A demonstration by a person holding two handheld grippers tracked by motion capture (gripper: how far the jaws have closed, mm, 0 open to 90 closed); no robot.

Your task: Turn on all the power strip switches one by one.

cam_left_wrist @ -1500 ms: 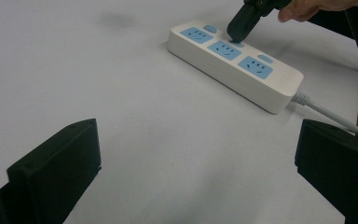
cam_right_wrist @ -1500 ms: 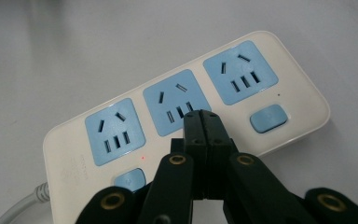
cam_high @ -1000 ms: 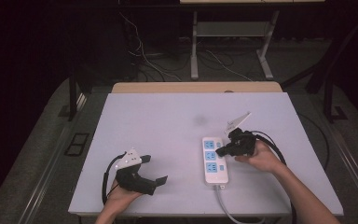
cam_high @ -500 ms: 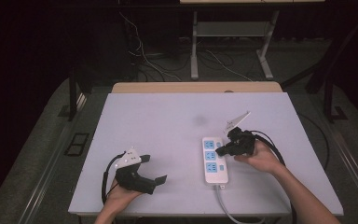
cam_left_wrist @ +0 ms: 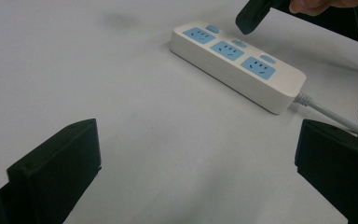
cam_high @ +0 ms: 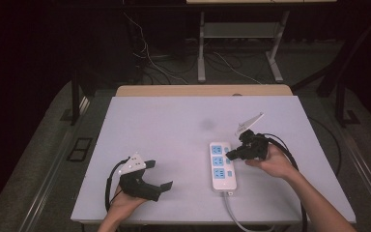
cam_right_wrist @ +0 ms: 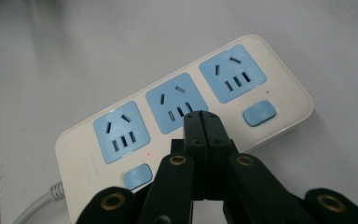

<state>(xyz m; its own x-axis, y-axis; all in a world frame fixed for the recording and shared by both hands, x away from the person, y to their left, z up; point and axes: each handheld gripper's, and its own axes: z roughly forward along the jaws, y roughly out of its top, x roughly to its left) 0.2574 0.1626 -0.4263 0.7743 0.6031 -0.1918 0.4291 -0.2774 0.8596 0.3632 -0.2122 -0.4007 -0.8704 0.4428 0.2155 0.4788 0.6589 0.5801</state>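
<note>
A white table [cam_high: 174, 125] with a wooden strip along its far edge carries a white power strip [cam_high: 221, 166] that lies flat on its right half, long side running from far to near. The strip has three blue sockets in a row, each with a small blue switch beside it, and its grey cord [cam_high: 236, 217] leaves the near end and runs off the table's near edge. A faint dark smudge [cam_high: 206, 124] marks the top beyond the strip.
</note>
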